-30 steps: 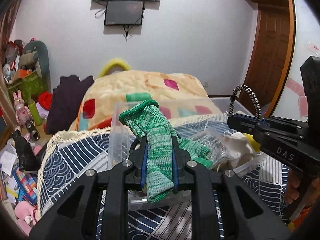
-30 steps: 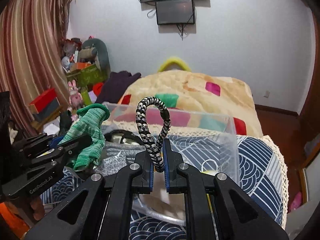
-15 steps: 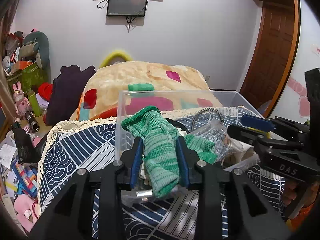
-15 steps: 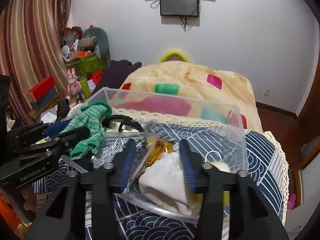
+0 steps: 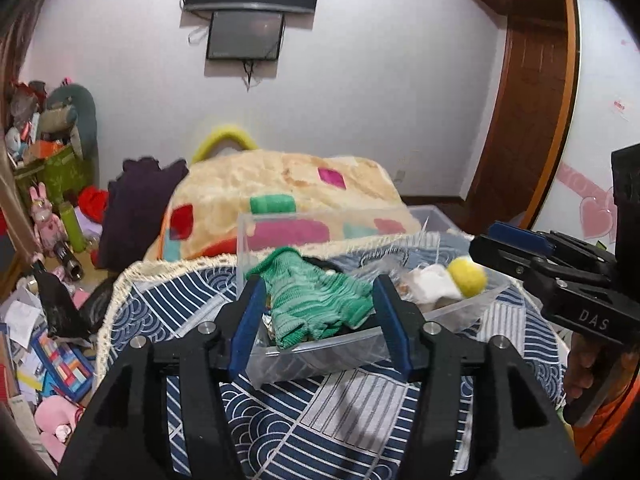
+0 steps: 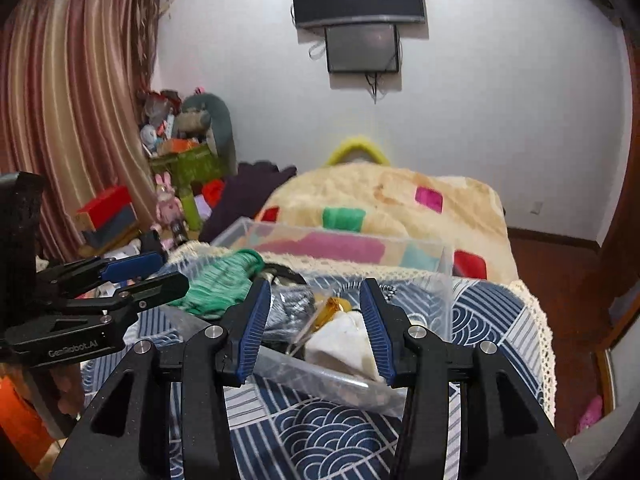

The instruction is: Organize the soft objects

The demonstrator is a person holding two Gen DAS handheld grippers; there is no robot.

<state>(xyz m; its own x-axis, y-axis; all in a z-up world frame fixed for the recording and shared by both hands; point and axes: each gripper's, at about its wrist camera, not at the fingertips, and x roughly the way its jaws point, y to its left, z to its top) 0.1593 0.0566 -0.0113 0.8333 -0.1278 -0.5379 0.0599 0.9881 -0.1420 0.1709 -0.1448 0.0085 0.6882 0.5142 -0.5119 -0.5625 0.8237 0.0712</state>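
Bedroom, patterned blanket | green sock lies in clear bin | our left gripper and right gripper both gape wide, empty | we should lift straight up, avoiding snagging.

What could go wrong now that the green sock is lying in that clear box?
The green sock lies heaped at the near edge of the clear box, between the open left gripper fingers; pulling back carelessly could snag it. The box sits near the patterned cloth edge, so a nudge from either gripper might shift it.
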